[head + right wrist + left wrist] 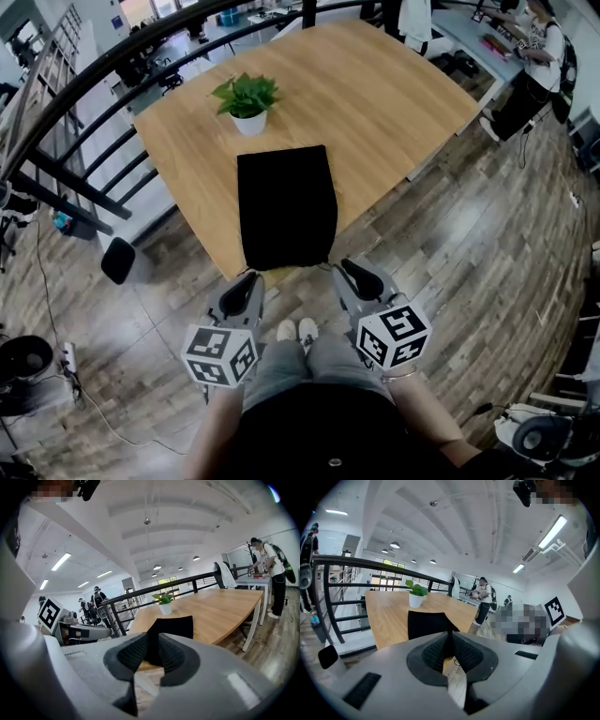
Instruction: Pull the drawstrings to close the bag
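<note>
A black bag [286, 208] is laid flat at the near edge of the table [394, 94]; the left gripper [251, 278], pressed together, and the right gripper [347, 270], slightly parted, are held empty just short of it, seemingly poised for the drawstrings.

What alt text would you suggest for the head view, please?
A black bag lies flat at the near edge of a wooden table, a potted plant behind it. The left gripper and right gripper point at its near end.

Bag [286, 206] matt blk cloth; table [375, 94] smooth pale wood; floor [469, 244] glossy planks.
</note>
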### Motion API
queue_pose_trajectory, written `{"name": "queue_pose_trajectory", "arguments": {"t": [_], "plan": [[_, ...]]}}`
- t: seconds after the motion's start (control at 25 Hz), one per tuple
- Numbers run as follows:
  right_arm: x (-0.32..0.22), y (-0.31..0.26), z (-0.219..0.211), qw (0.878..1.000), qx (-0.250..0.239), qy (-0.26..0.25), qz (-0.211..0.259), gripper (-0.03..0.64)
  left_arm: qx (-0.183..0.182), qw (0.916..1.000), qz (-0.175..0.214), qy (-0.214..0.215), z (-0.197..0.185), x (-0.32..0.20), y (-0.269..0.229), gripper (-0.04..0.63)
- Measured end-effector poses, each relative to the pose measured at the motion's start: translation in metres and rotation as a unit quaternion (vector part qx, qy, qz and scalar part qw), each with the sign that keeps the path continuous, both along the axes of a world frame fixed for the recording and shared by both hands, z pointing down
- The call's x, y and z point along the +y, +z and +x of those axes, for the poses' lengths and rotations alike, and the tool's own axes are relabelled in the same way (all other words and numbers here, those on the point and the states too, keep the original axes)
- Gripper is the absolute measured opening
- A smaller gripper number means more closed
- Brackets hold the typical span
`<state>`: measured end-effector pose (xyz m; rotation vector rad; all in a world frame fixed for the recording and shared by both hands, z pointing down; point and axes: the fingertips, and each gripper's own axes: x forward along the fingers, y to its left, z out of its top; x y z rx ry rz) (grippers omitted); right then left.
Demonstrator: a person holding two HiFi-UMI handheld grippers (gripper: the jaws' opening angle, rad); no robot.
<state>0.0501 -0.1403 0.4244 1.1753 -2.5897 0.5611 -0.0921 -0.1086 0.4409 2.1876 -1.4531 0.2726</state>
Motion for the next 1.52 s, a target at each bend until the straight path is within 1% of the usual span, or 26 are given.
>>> {"name": "queue_pose_trajectory", "arguments": {"t": [0.36,0.4,0.48,0.6,0.68,0.8,1.0,1.24,1.4,1.52], "plan": [[0.002,0.028,-0.004,0.999,0.021,0.008,-0.026,0.092,0.001,0.9995,-0.029,0.012,-0.012,0.002,0.024,0.031],[0.001,0.031,-0.004,0.999,0.023,0.009,-0.027,0.092,0.000,0.9994,-0.032,0.014,-0.013,0.002,0.027,0.040],[0.000,0.038,-0.005,0.999,0.032,0.009,-0.028,0.093,-0.004,0.9991,-0.040,0.016,-0.015,0.002,0.034,0.081],[-0.002,0.049,-0.006,0.998,0.047,0.004,-0.028,0.101,-0.014,0.9984,-0.052,0.019,-0.020,0.002,0.046,0.101],[-0.004,0.056,-0.006,0.998,0.056,-0.001,-0.029,0.109,-0.027,0.9977,-0.058,0.022,-0.023,0.000,0.054,0.115],[-0.009,0.067,-0.005,0.997,0.070,-0.006,-0.031,0.112,-0.055,0.9959,-0.066,0.031,-0.029,-0.005,0.067,0.135],[-0.013,0.090,-0.002,0.994,0.105,-0.025,-0.028,0.114,-0.104,0.9893,-0.082,0.062,-0.032,-0.011,0.095,0.146],[-0.017,0.121,0.000,0.986,0.153,-0.052,-0.028,0.126,-0.131,0.9842,-0.096,0.071,-0.039,-0.020,0.116,0.153],[-0.020,0.140,0.002,0.984,0.164,-0.056,-0.040,0.127,-0.156,0.9776,-0.106,0.094,-0.039,-0.023,0.130,0.153],[-0.026,0.151,0.001,0.982,0.175,-0.064,-0.041,0.129,-0.170,0.9741,-0.107,0.104,-0.039,-0.027,0.137,0.153]]}}
